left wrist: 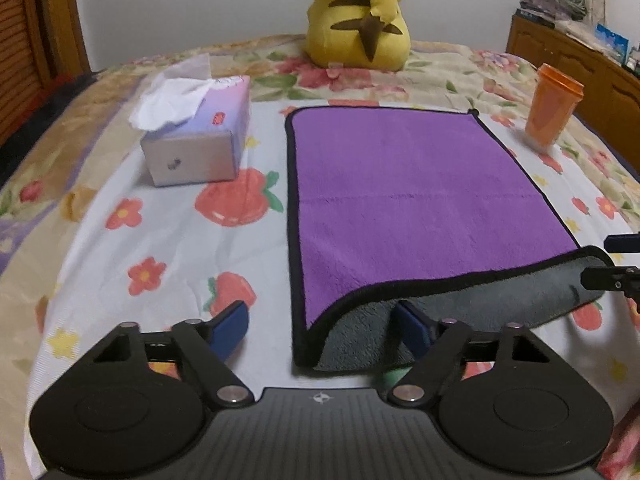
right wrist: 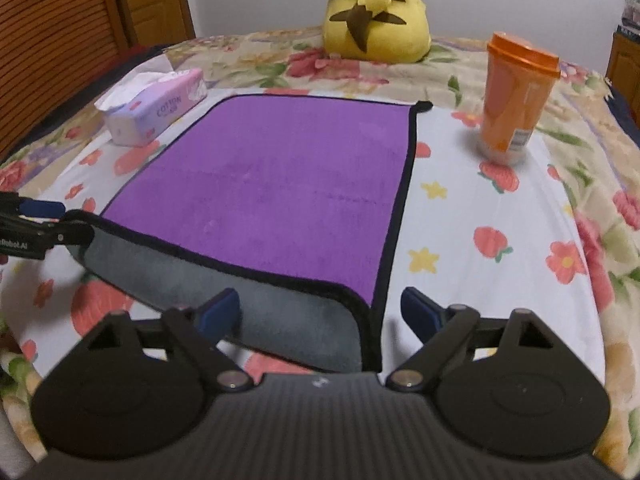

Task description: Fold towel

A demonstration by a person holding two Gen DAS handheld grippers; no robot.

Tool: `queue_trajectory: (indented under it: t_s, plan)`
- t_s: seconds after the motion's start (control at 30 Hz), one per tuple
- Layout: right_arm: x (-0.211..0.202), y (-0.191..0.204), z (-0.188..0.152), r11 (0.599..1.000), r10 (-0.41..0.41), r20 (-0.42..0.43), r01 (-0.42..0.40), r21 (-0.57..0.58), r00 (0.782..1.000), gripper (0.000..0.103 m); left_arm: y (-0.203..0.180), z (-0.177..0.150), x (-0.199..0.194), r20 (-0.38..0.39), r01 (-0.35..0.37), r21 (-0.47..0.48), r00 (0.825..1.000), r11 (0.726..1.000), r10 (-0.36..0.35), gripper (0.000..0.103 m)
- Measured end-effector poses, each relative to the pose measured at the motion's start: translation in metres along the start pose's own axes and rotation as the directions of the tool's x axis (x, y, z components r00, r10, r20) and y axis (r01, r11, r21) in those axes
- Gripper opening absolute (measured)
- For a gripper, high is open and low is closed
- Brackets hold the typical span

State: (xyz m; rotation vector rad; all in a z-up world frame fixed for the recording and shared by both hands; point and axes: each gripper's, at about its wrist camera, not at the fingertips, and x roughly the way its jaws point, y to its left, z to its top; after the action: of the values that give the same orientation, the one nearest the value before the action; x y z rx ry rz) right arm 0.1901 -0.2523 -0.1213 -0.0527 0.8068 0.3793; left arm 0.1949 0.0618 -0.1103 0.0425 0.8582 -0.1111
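Observation:
A purple towel with black trim and a grey underside lies flat on the flowered bedspread; it also shows in the right wrist view. Its near edge is turned up, showing the grey side. My left gripper is open, its fingers straddling the towel's near left corner. My right gripper is open, its fingers straddling the near right corner. Each gripper shows at the edge of the other's view, touching the lifted grey edge; its grip cannot be told there.
A tissue box stands left of the towel. An orange lidded cup stands to the right. A yellow plush toy sits at the back. A wooden cabinet is far right.

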Motion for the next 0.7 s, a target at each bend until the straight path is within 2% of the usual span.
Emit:
queue_trajectory:
  t_s: [0.23,0.4,0.5,0.57,0.7]
  plan:
    - [0.0028,-0.0051,-0.0005,1.000,0.018,-0.039,-0.018,0.004,0.999,0.077,-0.0040,-0.0027,0.0030,-0.027,0.034,0.012,0.999,0.999,-0.033,0.058]
    - [0.0047,-0.0091,-0.0011,1.000,0.021,-0.065,-0.020,0.016,0.998,0.072,-0.0059,-0.0029,0.0020,-0.028,0.040,0.019,0.999,0.999,-0.039,0.054]
    - [0.0051,-0.0100,-0.0017,0.999,0.027,-0.072,-0.025,0.019,0.997,0.066,-0.0061,-0.0036,0.0028,-0.035,0.040,0.017,0.999,0.999,-0.040,0.053]
    - [0.0041,-0.0092,-0.0016,0.999,0.029,-0.073,-0.028,0.014,0.997,0.057,-0.0060,-0.0038,0.0028,-0.038,0.043,0.015,0.998,0.999,-0.042,0.051]
    - [0.0011,-0.0082,-0.0005,1.000,0.026,-0.072,-0.026,0.004,0.997,0.045,-0.0068,-0.0038,0.0017,-0.039,0.050,0.014,0.998,0.999,-0.049,0.046]
